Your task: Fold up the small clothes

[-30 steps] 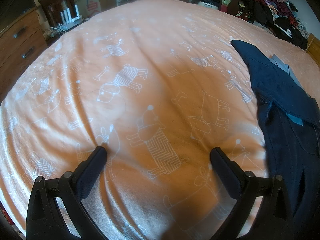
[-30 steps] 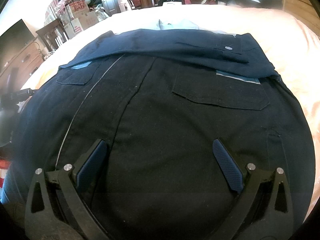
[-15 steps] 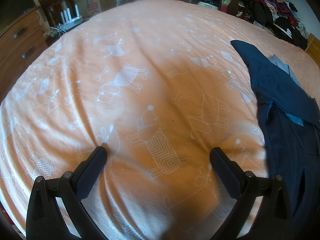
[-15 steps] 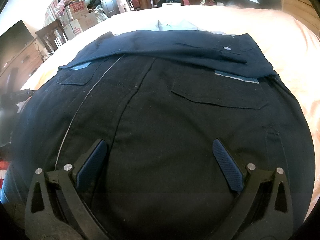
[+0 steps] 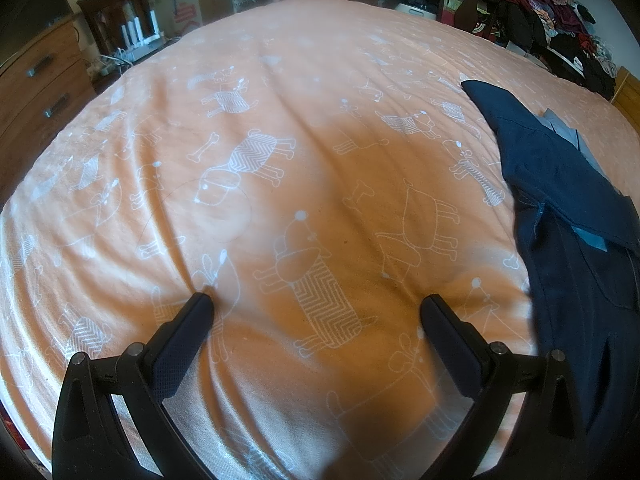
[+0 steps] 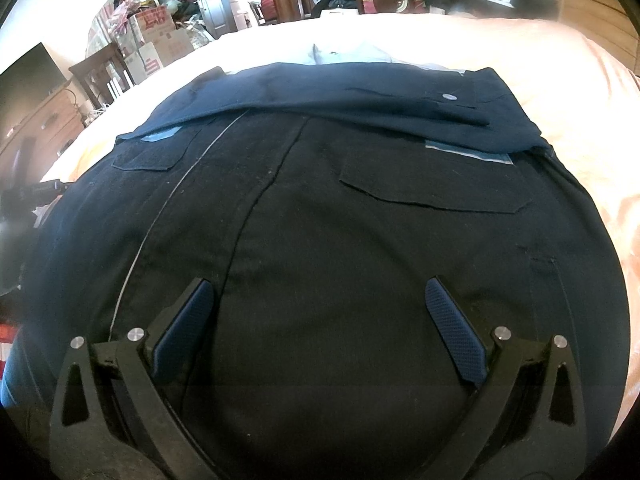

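Left wrist view: your left gripper [image 5: 312, 304] spread wide, empty, same spot as a second ago over orange dog-print bedsheet [image 5: 280, 128]; nothing folded yet. Dark navy pocketed garment [image 5: 568, 216] at right edge; open room left and far.

Right wrist view: right gripper [image 6: 318, 292] spread, unmoved above garment [image 6: 360, 240]; far hem free.

Cluttered bedroom: bed [image 5: 304, 92], dresser [image 5: 36, 84]

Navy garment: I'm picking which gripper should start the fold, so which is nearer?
Right. The right gripper hangs open directly over the navy garment; the left gripper is open over bare bedsheet beside it.
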A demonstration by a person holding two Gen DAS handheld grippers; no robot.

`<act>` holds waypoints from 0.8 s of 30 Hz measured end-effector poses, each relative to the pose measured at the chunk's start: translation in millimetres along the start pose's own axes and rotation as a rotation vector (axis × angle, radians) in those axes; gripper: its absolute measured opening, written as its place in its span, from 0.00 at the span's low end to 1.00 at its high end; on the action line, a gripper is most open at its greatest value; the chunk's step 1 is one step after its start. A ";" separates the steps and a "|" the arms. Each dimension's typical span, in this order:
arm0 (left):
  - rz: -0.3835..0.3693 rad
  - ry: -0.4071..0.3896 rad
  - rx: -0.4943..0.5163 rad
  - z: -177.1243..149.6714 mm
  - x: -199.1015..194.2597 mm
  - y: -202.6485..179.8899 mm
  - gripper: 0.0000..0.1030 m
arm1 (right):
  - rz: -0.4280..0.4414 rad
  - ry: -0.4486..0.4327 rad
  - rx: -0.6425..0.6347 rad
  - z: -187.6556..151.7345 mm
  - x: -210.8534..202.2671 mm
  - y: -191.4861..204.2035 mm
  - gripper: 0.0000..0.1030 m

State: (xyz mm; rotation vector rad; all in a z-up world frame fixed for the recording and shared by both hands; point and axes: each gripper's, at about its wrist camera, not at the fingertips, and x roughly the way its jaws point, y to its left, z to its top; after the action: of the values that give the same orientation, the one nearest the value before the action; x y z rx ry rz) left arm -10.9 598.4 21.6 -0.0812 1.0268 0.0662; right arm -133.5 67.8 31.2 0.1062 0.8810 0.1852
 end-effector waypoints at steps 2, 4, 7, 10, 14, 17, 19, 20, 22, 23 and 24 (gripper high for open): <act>0.004 -0.001 0.001 0.5 0.1 -0.5 1.00 | -0.001 0.001 0.000 -0.5 -0.2 0.4 1.00; 0.007 -0.002 0.003 0.7 0.0 -0.9 1.00 | -0.001 0.001 0.000 -0.7 -0.2 0.7 1.00; 0.009 -0.004 0.004 0.9 0.4 -0.8 1.00 | -0.005 0.011 0.000 -1.0 -0.2 1.1 1.00; 0.008 -0.004 0.003 0.7 0.3 -0.8 1.00 | -0.041 0.057 -0.002 3.8 -1.3 6.4 1.00; 0.008 -0.003 0.003 1.3 1.0 -0.5 1.00 | -0.071 0.087 -0.007 3.6 -2.5 10.9 1.00; 0.009 -0.003 0.003 1.4 1.1 -0.6 1.00 | -0.078 0.122 0.003 6.9 -2.2 11.3 1.00; 0.008 -0.003 0.003 1.4 1.1 -0.6 1.00 | -0.082 0.143 -0.006 8.9 -1.7 12.6 1.00; 0.008 -0.003 0.003 1.3 1.1 -0.6 1.00 | -0.082 0.151 -0.008 9.5 -1.4 12.6 1.00; 0.008 -0.004 0.003 1.3 1.0 -0.6 1.00 | -0.079 0.160 -0.007 10.2 -1.1 12.3 1.00; 0.008 -0.004 0.003 1.4 1.1 -0.7 1.00 | -0.078 0.160 -0.005 10.2 -1.3 12.5 1.00; 0.009 -0.004 0.003 1.6 1.3 -0.7 1.00 | -0.077 0.160 -0.003 10.2 -1.4 12.3 1.00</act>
State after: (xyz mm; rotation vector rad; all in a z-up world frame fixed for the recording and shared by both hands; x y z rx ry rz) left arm -8.8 597.9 21.3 -0.0738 1.0235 0.0726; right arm -127.9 79.3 40.8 0.0548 1.0420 0.1245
